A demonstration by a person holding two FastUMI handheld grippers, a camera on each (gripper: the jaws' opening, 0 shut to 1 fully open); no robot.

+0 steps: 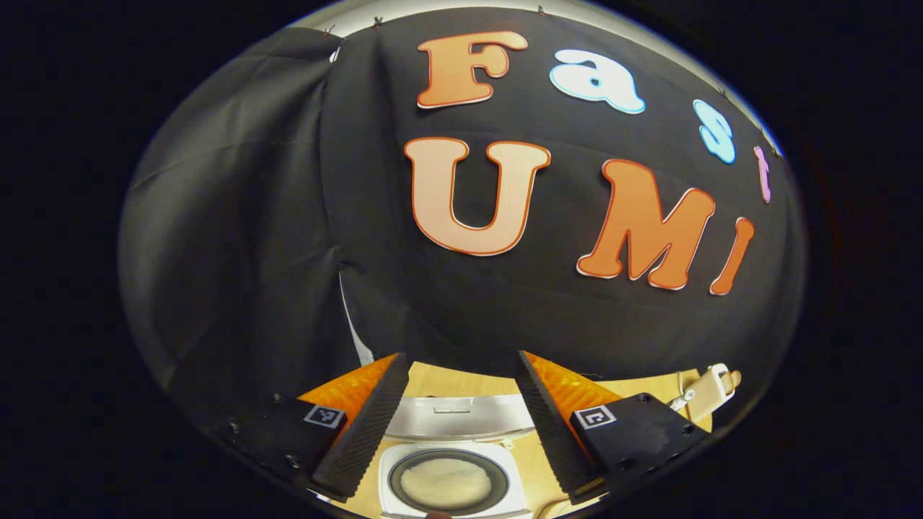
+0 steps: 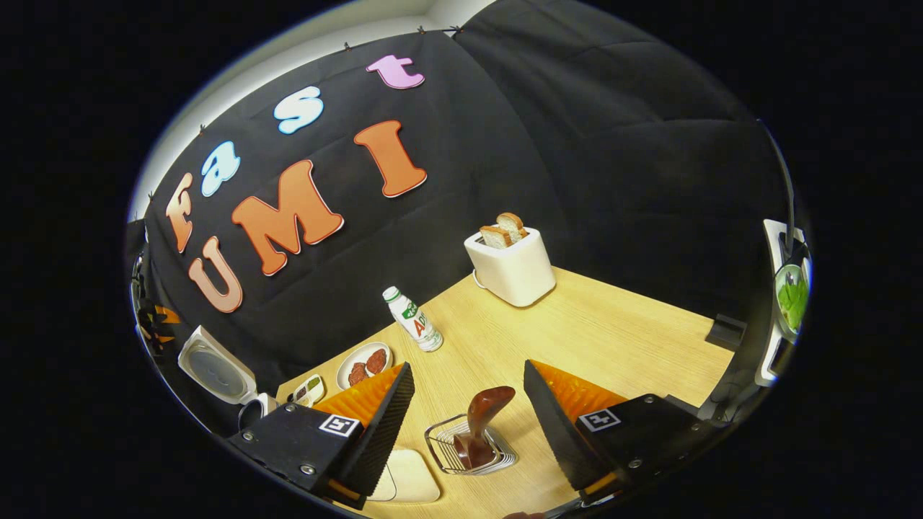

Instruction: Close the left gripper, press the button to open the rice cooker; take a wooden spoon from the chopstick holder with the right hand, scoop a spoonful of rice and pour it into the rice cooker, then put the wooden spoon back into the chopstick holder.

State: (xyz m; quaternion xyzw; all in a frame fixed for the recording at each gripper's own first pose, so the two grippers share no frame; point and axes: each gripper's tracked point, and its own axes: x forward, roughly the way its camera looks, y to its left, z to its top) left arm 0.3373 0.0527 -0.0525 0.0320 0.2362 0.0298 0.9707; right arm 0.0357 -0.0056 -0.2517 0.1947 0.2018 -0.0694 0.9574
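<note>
pale wood table (image 2: 577, 331), black cloth wall (image 2: 613, 144), white toaster (image 2: 513, 270)

Even overhead light, bright wooden table (image 2: 577, 339), dark cloth wall, soft shadows, strong fisheye bending at edges, sharp focus

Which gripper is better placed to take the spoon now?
The right gripper: it is open, and the spoon in its holder lies just ahead between its fingers.
</note>
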